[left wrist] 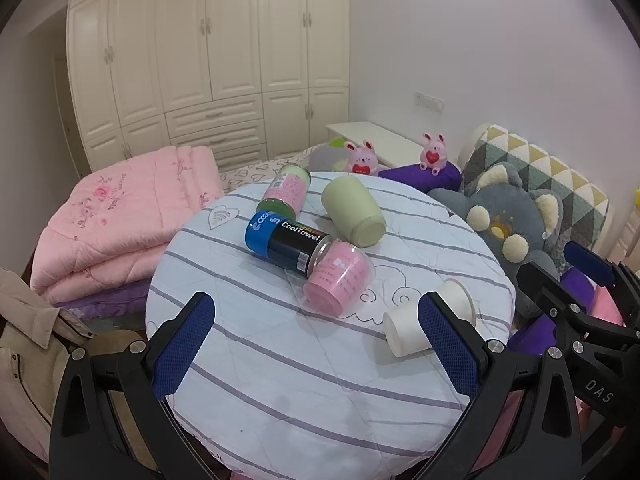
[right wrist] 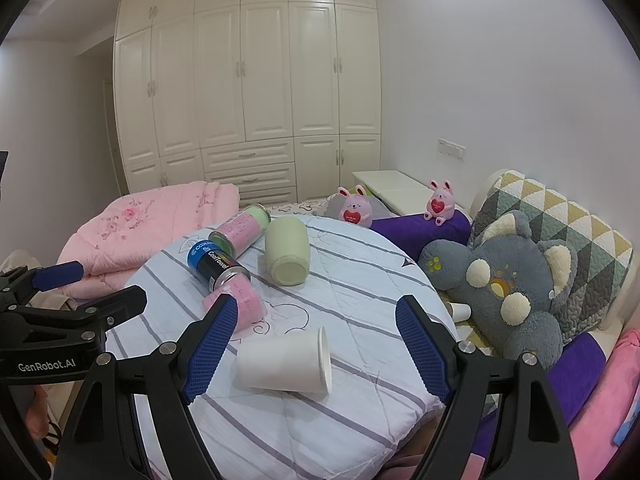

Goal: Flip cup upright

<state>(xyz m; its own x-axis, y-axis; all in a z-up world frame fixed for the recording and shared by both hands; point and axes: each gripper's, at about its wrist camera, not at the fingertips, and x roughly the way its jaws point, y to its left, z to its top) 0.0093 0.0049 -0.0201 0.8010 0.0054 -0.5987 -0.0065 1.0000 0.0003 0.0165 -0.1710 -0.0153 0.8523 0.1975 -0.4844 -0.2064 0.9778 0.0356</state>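
Observation:
A white paper cup lies on its side on the round striped table, mouth to the right. My right gripper is open, its blue pads either side of the cup, not touching it. In the left wrist view the same cup lies partly behind my left gripper's right finger. My left gripper is open and empty over the table's near part. The right gripper shows at that view's right edge.
Lying on the table are a pale green cup, a pink cup, a blue-black CoolTowel can and a pink-green bottle. A grey plush bear, pillows, another small cup and pink quilts surround the table.

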